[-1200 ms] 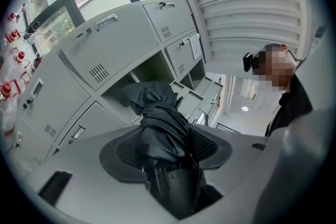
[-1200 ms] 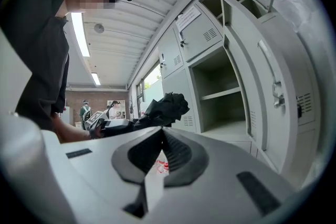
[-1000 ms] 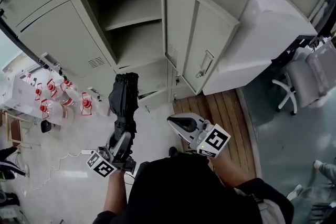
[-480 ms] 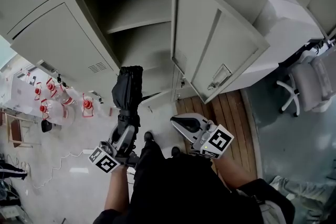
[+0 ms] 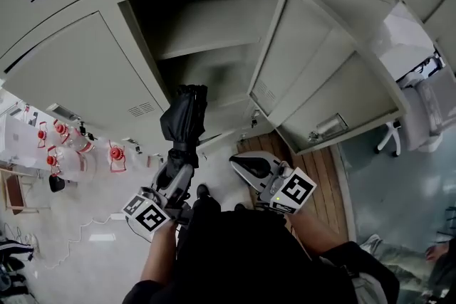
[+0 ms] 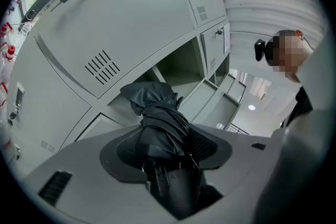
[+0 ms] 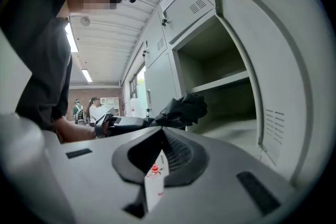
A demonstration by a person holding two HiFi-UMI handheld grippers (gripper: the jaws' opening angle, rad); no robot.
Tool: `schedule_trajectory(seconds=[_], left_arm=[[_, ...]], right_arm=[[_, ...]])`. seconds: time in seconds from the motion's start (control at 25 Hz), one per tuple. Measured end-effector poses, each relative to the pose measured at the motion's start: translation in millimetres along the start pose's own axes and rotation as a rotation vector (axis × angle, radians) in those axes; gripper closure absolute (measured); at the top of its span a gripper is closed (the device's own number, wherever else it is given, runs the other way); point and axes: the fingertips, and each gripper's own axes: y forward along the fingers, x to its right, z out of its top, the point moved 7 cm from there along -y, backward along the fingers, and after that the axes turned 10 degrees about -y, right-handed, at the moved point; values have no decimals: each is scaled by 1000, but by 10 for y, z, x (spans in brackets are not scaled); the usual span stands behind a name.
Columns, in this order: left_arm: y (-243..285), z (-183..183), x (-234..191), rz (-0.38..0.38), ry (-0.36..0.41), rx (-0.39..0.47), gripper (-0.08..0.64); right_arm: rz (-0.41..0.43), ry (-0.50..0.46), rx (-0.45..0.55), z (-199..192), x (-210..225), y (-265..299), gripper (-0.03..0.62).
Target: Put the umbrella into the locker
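Note:
A folded black umbrella (image 5: pixel 182 123) sticks forward out of my left gripper (image 5: pixel 177 169), whose jaws are shut on its lower end. Its bunched tip points at the open locker compartment (image 5: pixel 214 60), just short of the opening. In the left gripper view the umbrella (image 6: pixel 158 120) fills the space between the pads of the left gripper (image 6: pixel 169 168). My right gripper (image 5: pixel 247 166) hangs beside it to the right, shut, holding nothing I can make out. From the right gripper (image 7: pixel 157 165) the umbrella (image 7: pixel 184 108) appears ahead to the left, before the locker shelf (image 7: pixel 223 83).
The open locker door (image 5: pixel 324 85) swings out to the right. Closed locker doors (image 5: pixel 78 75) flank the opening on the left. Water bottles with red caps (image 5: pixel 55 146) stand on the floor at left. An office chair (image 5: pixel 427 110) is at far right. People (image 7: pixel 86 110) stand far behind.
Both grippers and the umbrella have moved toward the locker. The open compartment now looms larger, and the umbrella's tip is nearer its opening. The left grip is unchanged.

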Motion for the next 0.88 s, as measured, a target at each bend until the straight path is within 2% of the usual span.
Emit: schedule_trajectory(seconds=[0.32, 0.52, 0.68, 0.88], left_arm=[[177, 278, -213, -40, -62, -120, 316], [355, 350, -315, -33, -55, -165, 316], [552, 315, -310, -7, -55, -170, 316], [805, 319, -221, 36, -15, -139, 316]], right_arm=[[-87, -23, -36, 88, 42, 421, 581], [-137, -11, -58, 69, 102, 493, 581], [-113, -11, -74, 24, 171, 464, 581], [-54, -30, -54, 88, 363, 390, 581]])
